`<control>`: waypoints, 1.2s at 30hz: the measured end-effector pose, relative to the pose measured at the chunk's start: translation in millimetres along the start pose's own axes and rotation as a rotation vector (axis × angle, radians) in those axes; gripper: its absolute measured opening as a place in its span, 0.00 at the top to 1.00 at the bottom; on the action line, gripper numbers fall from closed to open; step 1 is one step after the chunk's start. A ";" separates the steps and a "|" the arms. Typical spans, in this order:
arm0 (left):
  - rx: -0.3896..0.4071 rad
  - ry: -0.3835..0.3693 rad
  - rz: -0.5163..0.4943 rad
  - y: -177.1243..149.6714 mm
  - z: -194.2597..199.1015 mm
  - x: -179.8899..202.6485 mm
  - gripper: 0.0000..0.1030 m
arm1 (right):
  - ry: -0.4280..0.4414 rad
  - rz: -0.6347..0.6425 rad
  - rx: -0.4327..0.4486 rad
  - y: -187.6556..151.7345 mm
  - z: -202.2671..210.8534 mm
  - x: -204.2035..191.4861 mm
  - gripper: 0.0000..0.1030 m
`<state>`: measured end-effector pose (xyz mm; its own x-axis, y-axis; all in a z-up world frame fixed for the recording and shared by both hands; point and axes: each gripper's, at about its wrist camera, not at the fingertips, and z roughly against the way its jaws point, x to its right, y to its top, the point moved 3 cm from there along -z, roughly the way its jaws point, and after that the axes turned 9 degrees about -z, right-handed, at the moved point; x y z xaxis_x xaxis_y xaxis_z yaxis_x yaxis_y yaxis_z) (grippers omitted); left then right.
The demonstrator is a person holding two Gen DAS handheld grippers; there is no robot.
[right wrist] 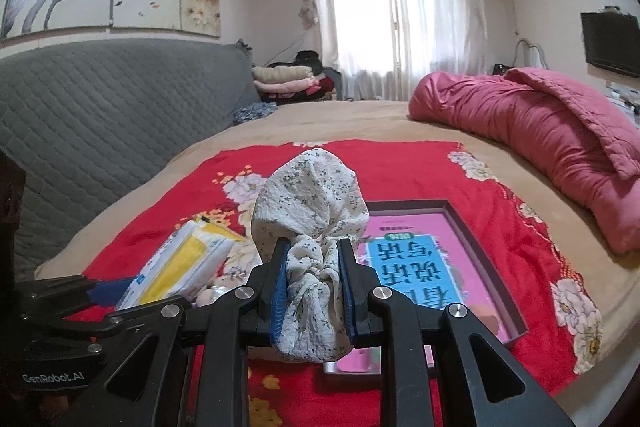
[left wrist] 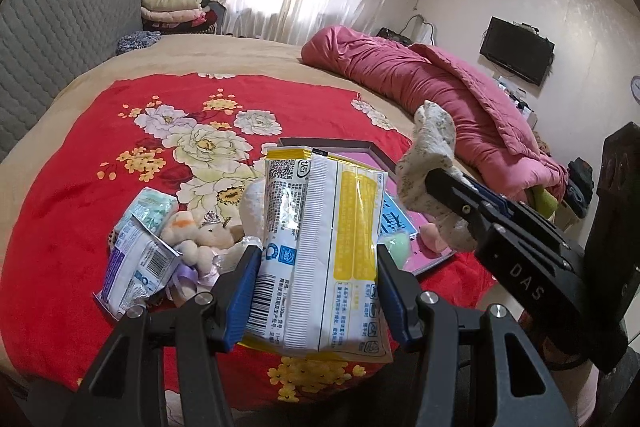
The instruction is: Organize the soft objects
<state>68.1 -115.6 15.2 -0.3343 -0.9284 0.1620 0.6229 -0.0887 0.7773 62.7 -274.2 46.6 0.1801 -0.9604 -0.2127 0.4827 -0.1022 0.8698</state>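
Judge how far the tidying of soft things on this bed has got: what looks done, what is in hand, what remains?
Done: a green puff and a pink one lie in the open box. In hand: the left tongs grip a yellow-and-white tissue pack; the right tongs pinch a floral cloth. Left: a plush toy and small packets lie loose on the red blanket.
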 end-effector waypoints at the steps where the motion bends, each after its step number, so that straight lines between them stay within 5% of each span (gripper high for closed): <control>1: -0.003 -0.002 -0.001 0.0 -0.1 1.4 0.46 | -0.004 -0.006 0.002 -0.2 0.9 3.2 0.78; 20: -0.029 -0.015 -0.059 13.4 -26.0 33.8 0.46 | -0.079 -0.134 0.015 -1.7 1.5 53.9 0.78; 36: -0.166 -0.021 -0.133 16.6 -112.4 75.0 0.46 | -0.150 -0.212 0.006 -6.6 -4.7 97.2 0.77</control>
<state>132.8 -227.2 -28.1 -0.4349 -0.8970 0.0789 0.6800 -0.2697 0.6819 81.0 -365.7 18.0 -0.0540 -0.9452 -0.3221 0.4907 -0.3061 0.8158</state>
